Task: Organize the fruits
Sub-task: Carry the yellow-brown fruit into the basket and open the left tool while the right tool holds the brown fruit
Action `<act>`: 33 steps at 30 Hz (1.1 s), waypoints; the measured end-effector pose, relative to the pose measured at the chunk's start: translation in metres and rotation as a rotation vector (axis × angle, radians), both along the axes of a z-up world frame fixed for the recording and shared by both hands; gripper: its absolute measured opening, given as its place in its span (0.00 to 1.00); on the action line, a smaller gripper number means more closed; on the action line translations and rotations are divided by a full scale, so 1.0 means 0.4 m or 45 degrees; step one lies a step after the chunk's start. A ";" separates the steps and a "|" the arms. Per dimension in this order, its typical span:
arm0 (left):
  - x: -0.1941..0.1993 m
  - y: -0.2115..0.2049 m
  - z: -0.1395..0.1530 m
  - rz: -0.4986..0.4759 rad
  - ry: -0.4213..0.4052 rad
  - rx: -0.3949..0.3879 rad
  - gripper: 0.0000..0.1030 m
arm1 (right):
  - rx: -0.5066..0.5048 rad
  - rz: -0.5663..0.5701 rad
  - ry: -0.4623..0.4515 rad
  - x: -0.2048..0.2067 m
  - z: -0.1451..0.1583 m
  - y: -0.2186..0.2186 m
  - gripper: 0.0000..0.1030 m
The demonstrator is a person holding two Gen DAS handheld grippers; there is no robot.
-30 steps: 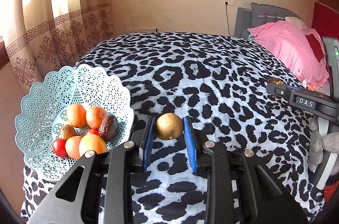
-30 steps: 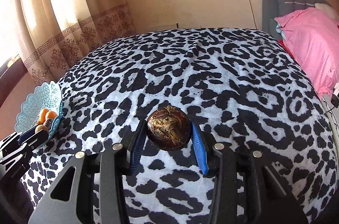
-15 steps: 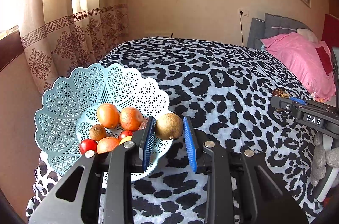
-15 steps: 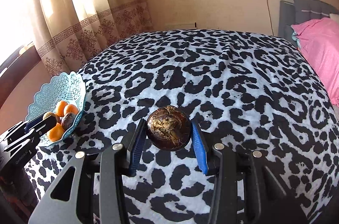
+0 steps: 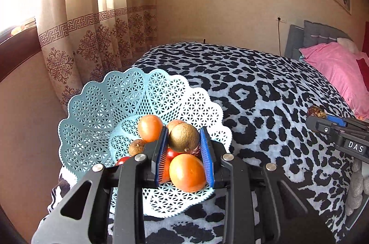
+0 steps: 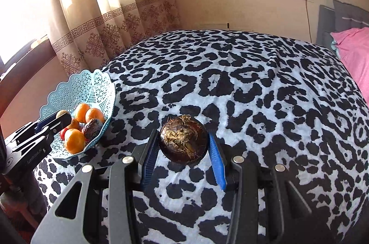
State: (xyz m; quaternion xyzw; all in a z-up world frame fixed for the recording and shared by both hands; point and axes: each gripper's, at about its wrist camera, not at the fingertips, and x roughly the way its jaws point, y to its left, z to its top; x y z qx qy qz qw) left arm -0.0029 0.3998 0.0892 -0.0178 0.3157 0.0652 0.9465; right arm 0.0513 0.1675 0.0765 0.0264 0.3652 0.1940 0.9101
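- While the left gripper [image 5: 183, 147] sits over the pale blue lattice basket [image 5: 96, 110], its blue pads [image 5: 206, 147] are closed narrow on a brownish-green round fruit [image 5: 183, 137], held clear above the pile.
- Directly below that fruit, between the pads: a large orange fruit [image 5: 187, 172]. Left of the left pad: another orange fruit [image 5: 150, 128] and a small brown fruit [image 5: 136, 147]. Small red fruits [image 5: 171, 153] partly hidden under the fingers.
- Right gripper [image 6: 183, 147] is clamped on a dark brown round fruit with a dry fibrous top [image 6: 183, 139], held above the leopard-print bedspread [image 6: 265, 87].
- From the right wrist view, the basket lies well off to the left of the right gripper, at the bed's edge near the curtain [image 6: 96, 13].
- Pink pillow [image 5: 334, 68] far right of the left gripper.
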 end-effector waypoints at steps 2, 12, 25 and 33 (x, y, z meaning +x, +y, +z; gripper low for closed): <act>0.003 0.015 -0.003 0.019 0.003 -0.004 0.27 | 0.000 0.011 0.000 -0.001 0.001 0.011 0.41; 0.014 0.082 -0.023 0.111 0.017 -0.010 0.28 | 0.001 0.050 0.010 -0.004 -0.002 0.050 0.41; 0.025 0.137 -0.038 0.169 0.034 -0.024 0.28 | 0.001 0.093 0.024 0.000 -0.012 0.087 0.41; 0.034 0.167 -0.036 0.179 0.032 -0.029 0.28 | 0.007 0.120 0.023 -0.007 -0.010 0.106 0.41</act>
